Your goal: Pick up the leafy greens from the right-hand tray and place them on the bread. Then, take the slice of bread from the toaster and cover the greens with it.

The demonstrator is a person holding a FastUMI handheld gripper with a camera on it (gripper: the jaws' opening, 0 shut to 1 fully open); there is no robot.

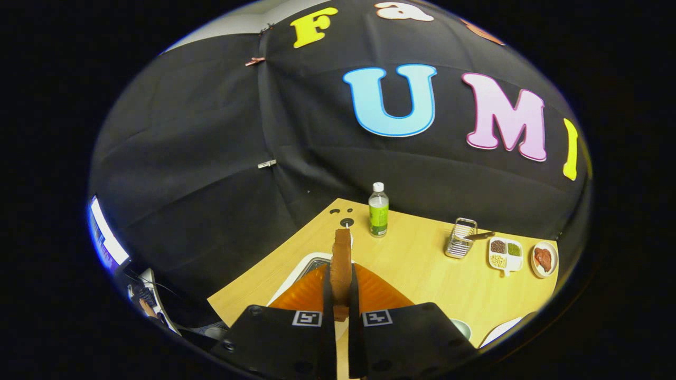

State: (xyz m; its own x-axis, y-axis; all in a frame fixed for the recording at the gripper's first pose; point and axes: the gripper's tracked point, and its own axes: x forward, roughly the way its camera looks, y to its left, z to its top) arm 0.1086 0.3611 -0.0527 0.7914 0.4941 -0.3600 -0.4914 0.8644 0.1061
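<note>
Clamped between the two fingers of the claw (341, 295) is a slice of bread (341, 264), seen edge-on: both fingers press on its flat faces, and its long axis runs straight ahead toward 12 o'clock, the brown crust edge pointing away from the claw. Its near end is hidden between the fingers. Under and behind the fingers sits the toaster (311, 266), of which a white rim and grey slot at 11 o'clock show, with orange glowing on either side of the bread. On the wooden surface (422, 274), a bottle (378, 209) with a green label stands upright at 1 o'clock beyond the bread. Farther toward 2 o'clock are a wire rack (460, 238), a divided white tray (506, 254) of small foods and a plate (544, 258) with something reddish-brown, too small to identify. Cut-off white shapes lie at 4 o'clock beside the right finger.
</note>
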